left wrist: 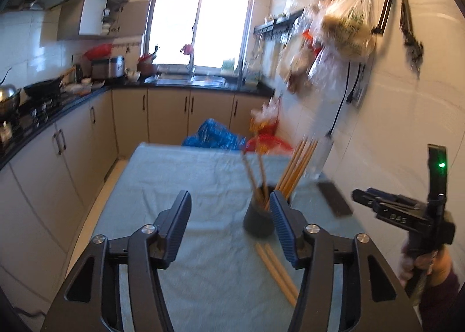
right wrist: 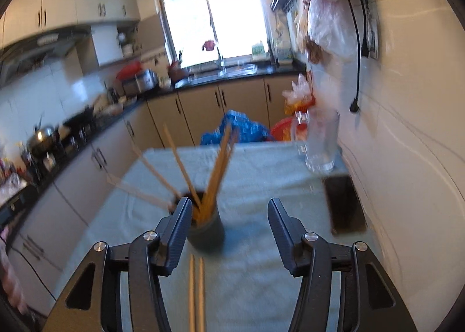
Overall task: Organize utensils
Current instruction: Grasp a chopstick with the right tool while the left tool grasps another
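Left tongs (left wrist: pixel 229 226) agape; holder (left wrist: pixel 258 223) ahead; phone (left wrist: pixel 334 198) beside.

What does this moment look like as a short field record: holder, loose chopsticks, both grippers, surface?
holder: dark cup upright on the cloth, chopsticks standing in it
loose chopsticks: pair lying on the cloth just in front of the cup
left gripper: open, empty
right gripper: open, empty
surface: table with pale blue cloth
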The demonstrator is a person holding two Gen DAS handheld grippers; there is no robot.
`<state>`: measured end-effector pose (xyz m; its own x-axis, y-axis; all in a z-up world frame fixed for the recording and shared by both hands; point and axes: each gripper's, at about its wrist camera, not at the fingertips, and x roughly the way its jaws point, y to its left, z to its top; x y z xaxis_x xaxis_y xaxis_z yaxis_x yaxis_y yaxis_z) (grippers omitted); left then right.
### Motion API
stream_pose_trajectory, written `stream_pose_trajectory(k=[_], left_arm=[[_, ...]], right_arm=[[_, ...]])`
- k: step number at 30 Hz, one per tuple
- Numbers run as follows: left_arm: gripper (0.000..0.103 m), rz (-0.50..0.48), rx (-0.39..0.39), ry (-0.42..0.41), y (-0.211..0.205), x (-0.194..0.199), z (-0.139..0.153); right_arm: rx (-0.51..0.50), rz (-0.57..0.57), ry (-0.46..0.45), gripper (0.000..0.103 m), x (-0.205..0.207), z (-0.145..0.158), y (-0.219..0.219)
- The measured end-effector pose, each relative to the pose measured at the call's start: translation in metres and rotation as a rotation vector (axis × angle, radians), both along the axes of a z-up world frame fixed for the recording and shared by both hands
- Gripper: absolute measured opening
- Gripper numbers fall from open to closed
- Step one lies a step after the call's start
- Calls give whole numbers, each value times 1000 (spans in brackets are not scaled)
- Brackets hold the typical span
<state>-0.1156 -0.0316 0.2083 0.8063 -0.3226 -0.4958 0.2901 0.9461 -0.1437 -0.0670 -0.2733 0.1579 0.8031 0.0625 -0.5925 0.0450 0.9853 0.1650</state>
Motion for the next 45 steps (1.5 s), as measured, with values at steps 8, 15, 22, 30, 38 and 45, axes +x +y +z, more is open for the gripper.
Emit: stream_pose_trajectory(k=[8,15,22,30,38,45], left_arm=[[56,172,143,140,6,-17,-86],[56,164,176,215,-1,-28,-122],[56,106,168,256,-17,-29,-132],[56,-2,169,334,-49,-16,-147],[56,-119,211,410,-111,11,-170],[40,-143,266,463,-140,24,-193]], right_arm=[[12,71,181,59,-32,-80,16],[-19,190,285,46,-29,-133,55],[-78,194,310,33,-17,-160,74],[-24,74,325,8,-21,-165,41],[80,2,316,8,-47,-166,0],[107,5,309,8,-47,-165,-5]])
